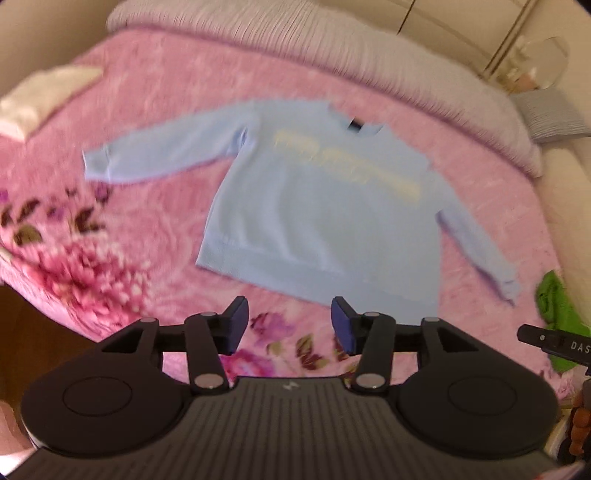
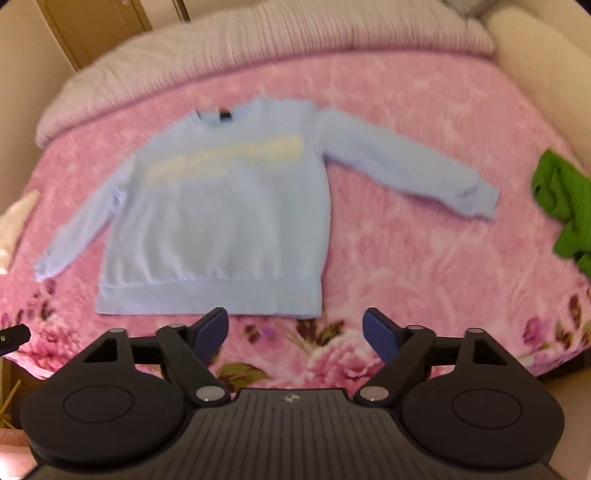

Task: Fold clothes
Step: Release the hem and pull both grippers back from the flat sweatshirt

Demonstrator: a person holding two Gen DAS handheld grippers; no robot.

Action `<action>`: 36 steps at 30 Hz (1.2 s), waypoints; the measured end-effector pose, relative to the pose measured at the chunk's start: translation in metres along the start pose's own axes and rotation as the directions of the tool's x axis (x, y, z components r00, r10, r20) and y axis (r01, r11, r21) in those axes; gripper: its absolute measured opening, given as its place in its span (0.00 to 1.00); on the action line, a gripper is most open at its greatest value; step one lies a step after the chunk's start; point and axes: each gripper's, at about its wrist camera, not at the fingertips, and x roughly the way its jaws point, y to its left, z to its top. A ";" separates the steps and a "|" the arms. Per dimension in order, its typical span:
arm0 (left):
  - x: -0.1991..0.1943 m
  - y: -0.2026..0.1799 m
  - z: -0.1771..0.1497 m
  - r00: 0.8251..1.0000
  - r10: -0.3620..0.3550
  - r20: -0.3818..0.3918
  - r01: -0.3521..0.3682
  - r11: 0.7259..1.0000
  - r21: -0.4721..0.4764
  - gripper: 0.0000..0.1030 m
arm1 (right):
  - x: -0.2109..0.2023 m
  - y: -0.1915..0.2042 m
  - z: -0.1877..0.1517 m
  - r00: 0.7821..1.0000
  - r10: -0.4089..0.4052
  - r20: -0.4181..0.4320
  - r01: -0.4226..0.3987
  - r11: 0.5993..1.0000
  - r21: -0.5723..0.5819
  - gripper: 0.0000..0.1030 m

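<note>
A light blue sweatshirt (image 1: 317,206) with pale yellow lettering lies flat, front up, on a pink floral blanket (image 1: 166,92), both sleeves spread out to the sides. It also fills the middle of the right wrist view as the sweatshirt (image 2: 221,214). My left gripper (image 1: 288,325) hovers above the blanket just short of the hem, open with nothing between its blue pads. My right gripper (image 2: 295,332) hangs near the hem's right corner, open wide and empty. Both views are blurred.
A green garment (image 2: 565,210) lies crumpled at the blanket's right edge, also seen as the green garment (image 1: 557,317). A folded white cloth (image 1: 40,96) rests at the left. A pale ribbed cover (image 2: 258,48) runs along the far side. A wooden door (image 2: 96,22) stands beyond.
</note>
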 end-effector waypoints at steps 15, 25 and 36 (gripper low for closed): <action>-0.064 -0.043 -0.004 0.999 0.007 0.038 -0.012 0.992 0.127 0.57 | -0.065 -0.004 -0.020 0.998 -0.057 0.009 0.057 0.998 0.042 0.86; -0.066 -0.052 -0.006 0.999 0.008 0.038 -0.014 0.987 0.161 0.61 | -0.072 -0.001 -0.024 0.997 -0.082 -0.004 0.082 0.996 0.029 0.86; -0.062 -0.062 -0.020 1.000 0.017 0.013 -0.019 0.985 0.171 0.62 | -0.073 -0.009 -0.032 0.995 -0.095 -0.031 0.096 0.995 0.026 0.86</action>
